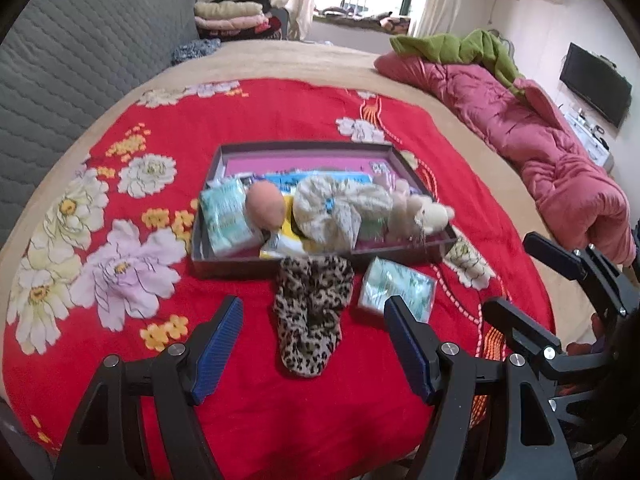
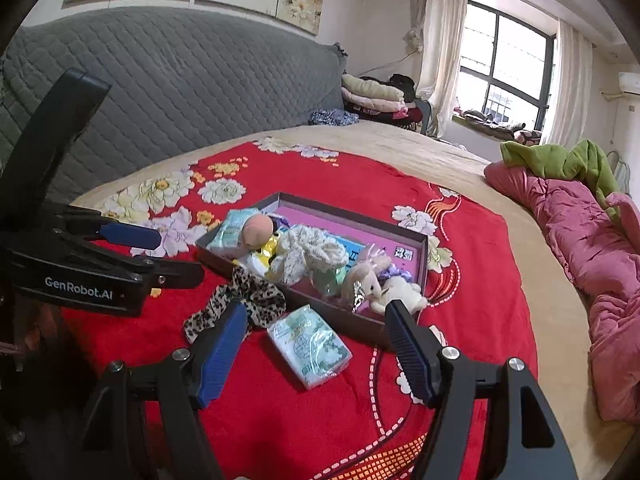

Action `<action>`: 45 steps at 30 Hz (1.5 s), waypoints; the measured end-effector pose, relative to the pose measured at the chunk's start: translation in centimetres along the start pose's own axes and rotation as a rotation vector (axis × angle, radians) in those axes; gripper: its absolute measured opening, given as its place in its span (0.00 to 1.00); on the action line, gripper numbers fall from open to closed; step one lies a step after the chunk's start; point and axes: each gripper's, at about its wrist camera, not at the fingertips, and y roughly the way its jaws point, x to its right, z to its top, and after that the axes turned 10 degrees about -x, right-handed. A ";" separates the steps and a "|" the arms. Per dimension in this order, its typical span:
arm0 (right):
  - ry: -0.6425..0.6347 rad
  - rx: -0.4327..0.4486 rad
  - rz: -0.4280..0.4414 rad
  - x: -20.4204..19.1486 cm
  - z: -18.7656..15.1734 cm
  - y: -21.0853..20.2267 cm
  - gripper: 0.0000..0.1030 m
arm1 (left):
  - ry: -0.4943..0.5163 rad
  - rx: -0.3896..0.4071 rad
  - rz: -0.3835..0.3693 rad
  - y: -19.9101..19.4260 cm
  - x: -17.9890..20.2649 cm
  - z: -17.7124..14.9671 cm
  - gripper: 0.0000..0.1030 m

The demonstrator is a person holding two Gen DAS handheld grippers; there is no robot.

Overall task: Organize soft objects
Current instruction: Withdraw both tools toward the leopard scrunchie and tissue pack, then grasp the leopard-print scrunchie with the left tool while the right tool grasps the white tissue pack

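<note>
A dark shallow box (image 1: pixel 224 268) (image 2: pixel 348 216) lies on the red flowered blanket. It holds a tissue pack (image 1: pixel 228 220), a peach ball (image 1: pixel 264 204) (image 2: pixel 258 232), a cream frilly cloth (image 1: pixel 332 212) (image 2: pixel 308 252) and a pale plush toy (image 1: pixel 420 212) (image 2: pixel 372 280). In front of the box lie a leopard-print cloth (image 1: pixel 312 320) (image 2: pixel 256 296) and a second tissue pack (image 1: pixel 396 288) (image 2: pixel 310 344). My left gripper (image 1: pixel 314 300) (image 2: pixel 180 254) hangs open above the leopard cloth. My right gripper (image 2: pixel 317 306) (image 1: pixel 507 272) is open over the loose tissue pack. Neither holds anything.
A crumpled pink quilt (image 1: pixel 560 168) with a green cloth (image 1: pixel 460 46) on it fills the bed's right side. A grey quilted headboard (image 2: pixel 180 92) stands at the left, with folded blankets (image 1: pixel 232 20) beyond it. A TV (image 1: pixel 596 84) hangs on the right wall.
</note>
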 end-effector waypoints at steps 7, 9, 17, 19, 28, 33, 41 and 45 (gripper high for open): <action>-0.023 -0.041 0.016 -0.6 -0.9 1.4 0.69 | -0.007 -0.053 0.019 2.8 -0.4 -0.7 0.72; -0.033 -0.054 0.016 -0.8 -1.2 1.9 0.69 | -0.007 -0.071 0.024 3.7 -0.5 -0.9 0.72; -0.068 -0.104 0.027 -1.0 -1.9 4.2 0.69 | -0.016 -0.121 0.020 6.4 -0.7 -1.0 0.72; -0.060 -0.114 0.042 -0.8 -2.2 4.9 0.69 | -0.028 -0.139 0.016 7.2 -0.9 -1.0 0.72; -0.121 -0.185 0.037 -0.2 -2.7 8.5 0.69 | -0.084 -0.187 -0.008 10.8 -1.9 -0.3 0.72; -0.140 -0.204 0.032 0.0 -2.8 10.1 0.69 | -0.082 -0.189 0.002 12.3 -1.9 0.4 0.72; -0.153 -0.210 0.039 0.2 -2.2 11.9 0.69 | -0.088 -0.142 -0.011 13.2 -2.5 0.6 0.72; -0.155 -0.219 0.057 0.0 -2.0 13.0 0.78 | -0.078 -0.125 -0.025 13.4 -2.8 0.7 0.72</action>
